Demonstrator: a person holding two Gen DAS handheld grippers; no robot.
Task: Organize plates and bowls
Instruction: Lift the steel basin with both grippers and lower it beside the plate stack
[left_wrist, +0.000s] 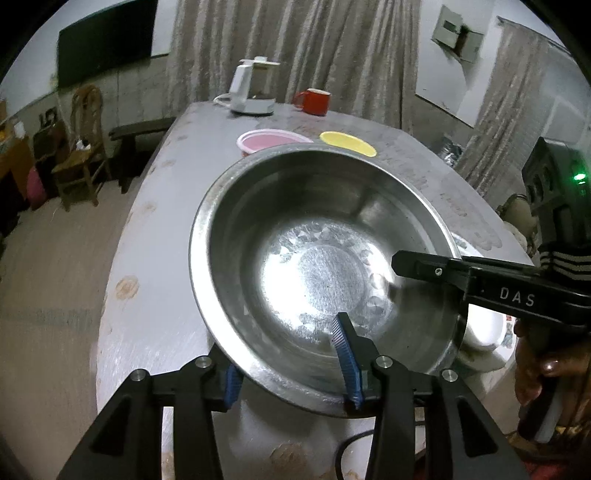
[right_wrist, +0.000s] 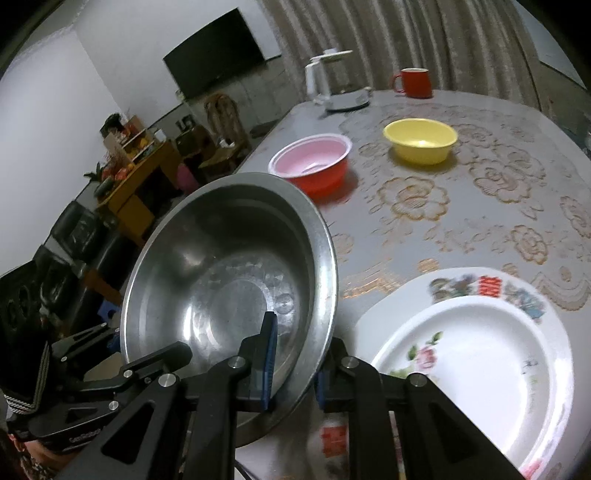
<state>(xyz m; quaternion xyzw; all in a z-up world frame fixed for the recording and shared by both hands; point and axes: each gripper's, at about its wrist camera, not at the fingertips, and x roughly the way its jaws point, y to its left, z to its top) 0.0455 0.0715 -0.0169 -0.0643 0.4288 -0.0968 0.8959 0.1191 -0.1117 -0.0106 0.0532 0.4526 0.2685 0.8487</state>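
The grey worktop with a gold floral pattern (right_wrist: 461, 221) carries everything. Above its near edge a large round stainless-steel bowl (left_wrist: 325, 266) is held off the surface by both claws at once. Its mouth faces up and toward the cameras, and it is tilted, with the left rim higher in the right wrist view.

The left claw (left_wrist: 291, 365) reaches in from the near side, its blue-padded fingers (left_wrist: 345, 354) closed over the near rim, one inside the bowl and one outside beneath it. The right claw (right_wrist: 291, 373) comes in from the right, clamped on the right rim the same way, one pad against the inner wall and the other outside.

Just right of the bowl, by the near right edge, a white plate with a pink flower print (right_wrist: 476, 373) lies flat on a larger white plate with a colourful printed rim (right_wrist: 491, 286).

Toward the middle stand a red plastic bowl with a pink inside (right_wrist: 310, 166) and, well apart on its right, a yellow plastic bowl (right_wrist: 421, 140), both upright.

At the far edge are a white electric kettle base (right_wrist: 343, 96) and a red mug (right_wrist: 415, 83).
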